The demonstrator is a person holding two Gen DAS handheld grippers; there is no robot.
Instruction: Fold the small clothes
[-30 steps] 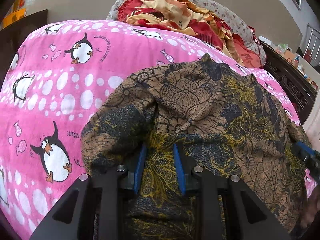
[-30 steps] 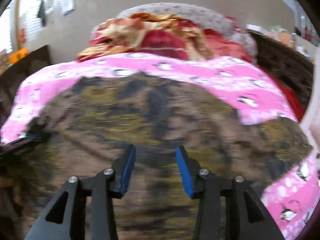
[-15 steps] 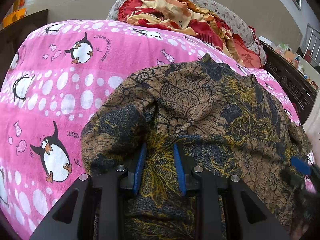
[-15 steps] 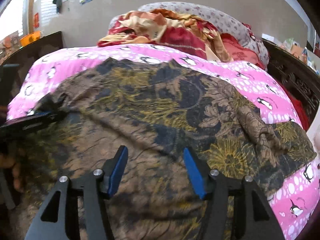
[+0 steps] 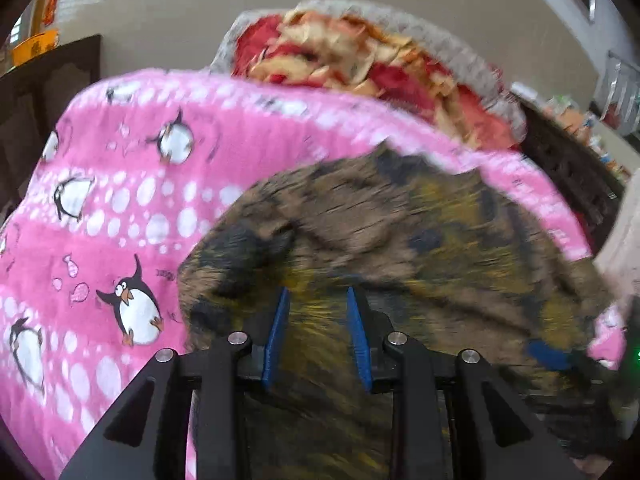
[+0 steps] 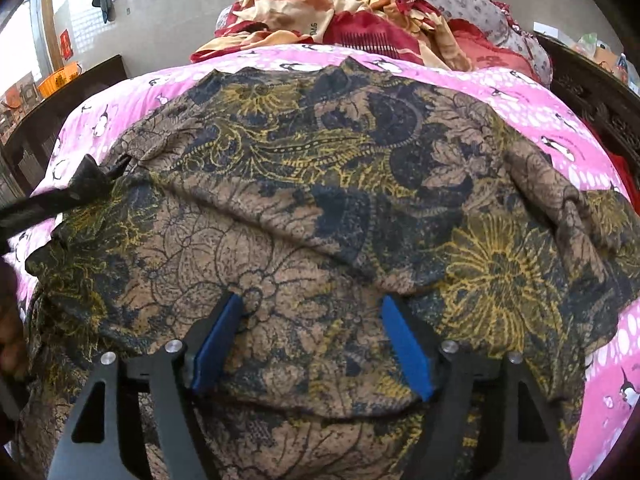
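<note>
- One brown and yellow flowered cloth (image 6: 320,184) lies spread on the pink penguin blanket (image 5: 120,208), near the person.
- It looks like an early fold is in hand, with the cloth mostly flat.
- The left gripper (image 5: 318,336) pinches the near left edge of the cloth between its blue pads.
- The right gripper (image 6: 312,344) is spread wide above the near edge and grips nothing.
- Next, the right one likely needs to close on the edge under it, so both can lift and fold the cloth away.
- Red and yellow bedding (image 6: 352,16) is piled behind, well apart.
</note>
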